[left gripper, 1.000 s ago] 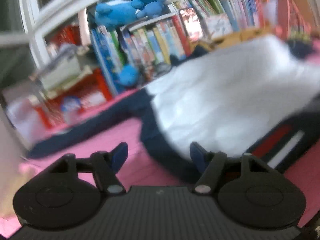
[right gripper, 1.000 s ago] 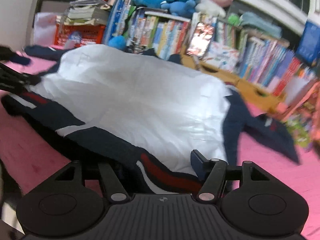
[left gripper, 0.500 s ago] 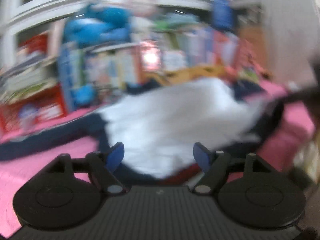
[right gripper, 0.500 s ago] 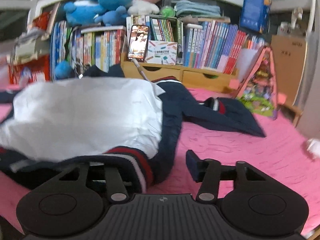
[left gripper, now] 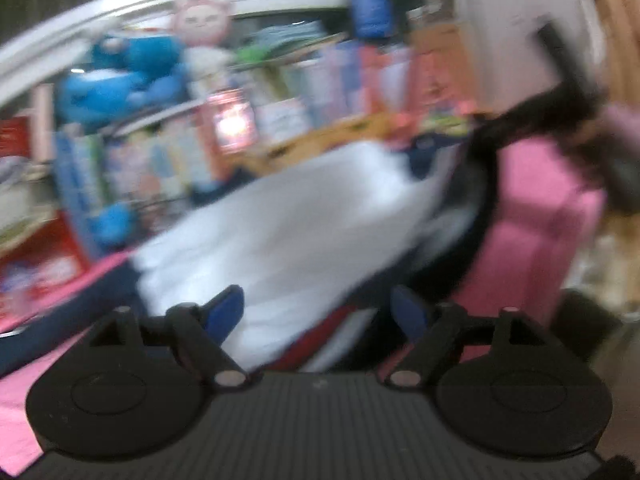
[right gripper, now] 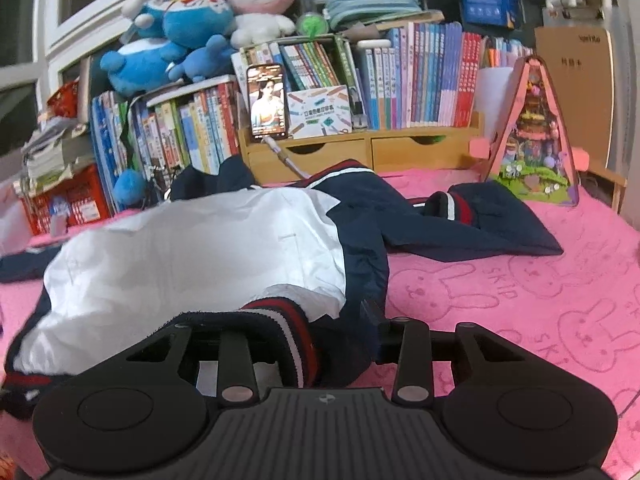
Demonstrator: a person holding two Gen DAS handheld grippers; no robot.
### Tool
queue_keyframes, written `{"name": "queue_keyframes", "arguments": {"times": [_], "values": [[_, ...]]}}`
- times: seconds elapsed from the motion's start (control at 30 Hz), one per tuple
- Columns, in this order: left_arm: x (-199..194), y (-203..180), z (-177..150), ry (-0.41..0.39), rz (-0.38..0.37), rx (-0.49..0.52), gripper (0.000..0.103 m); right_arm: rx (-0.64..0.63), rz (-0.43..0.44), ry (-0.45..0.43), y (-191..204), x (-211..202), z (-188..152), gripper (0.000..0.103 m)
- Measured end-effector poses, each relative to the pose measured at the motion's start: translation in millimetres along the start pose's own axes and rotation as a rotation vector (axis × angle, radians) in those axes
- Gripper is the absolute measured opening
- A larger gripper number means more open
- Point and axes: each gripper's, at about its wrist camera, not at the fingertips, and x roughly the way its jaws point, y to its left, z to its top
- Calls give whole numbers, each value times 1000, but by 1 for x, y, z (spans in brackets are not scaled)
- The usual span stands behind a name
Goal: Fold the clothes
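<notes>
**Hem lifted at right, left tongs let go**

Since 1 s ago both views swung toward the right: the bookshelf [right gripper: 304,92] now sits square in the right view, and the jacket's right sleeve [right gripper: 480,224] is in sight. The left tongs [left gripper: 318,312] have just been opening and stand spread, w/ nothing pinched; the left view is blurred. The right tongs [right gripper: 296,332] have just been closing, and the striped hem [right gripper: 280,320] lies between them. The near-left finger is hidden under the cloth, so I cannot tell if they already pinch it.

The jacket [right gripper: 192,256] lies on the pink cover [right gripper: 520,300], white lining up, sleeves out to left and right, probably spread flat so the hem can be folded toward the far side.

Readable writing: "SKIP" beside the rabbit prints on the cover. The box by the phone [right gripper: 267,100] has characters too small to read.
</notes>
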Motion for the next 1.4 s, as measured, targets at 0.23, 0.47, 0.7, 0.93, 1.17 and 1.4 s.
{"name": "queue_keyframes", "arguments": {"times": [0.23,0.47,0.7,0.93,1.17,1.4], "values": [[47,-10,-15,149,345,199,69,2,-12,-12,1,-3,1,39],[18,40,-44,248,522,80,75,-110,-74,61,-14,-3,-41,48],[-45,75,8,148,360,-160,70,-239,-44,0,-3,-50,-37,46],[-96,73,13,154,244,-200,70,-329,0,-75,-3,-125,-29,53],[-71,58,-41,316,150,-247,73,-340,7,86,-3,-113,-68,53],[-75,69,-62,329,37,-289,75,-425,48,160,0,-101,-97,60]]}}
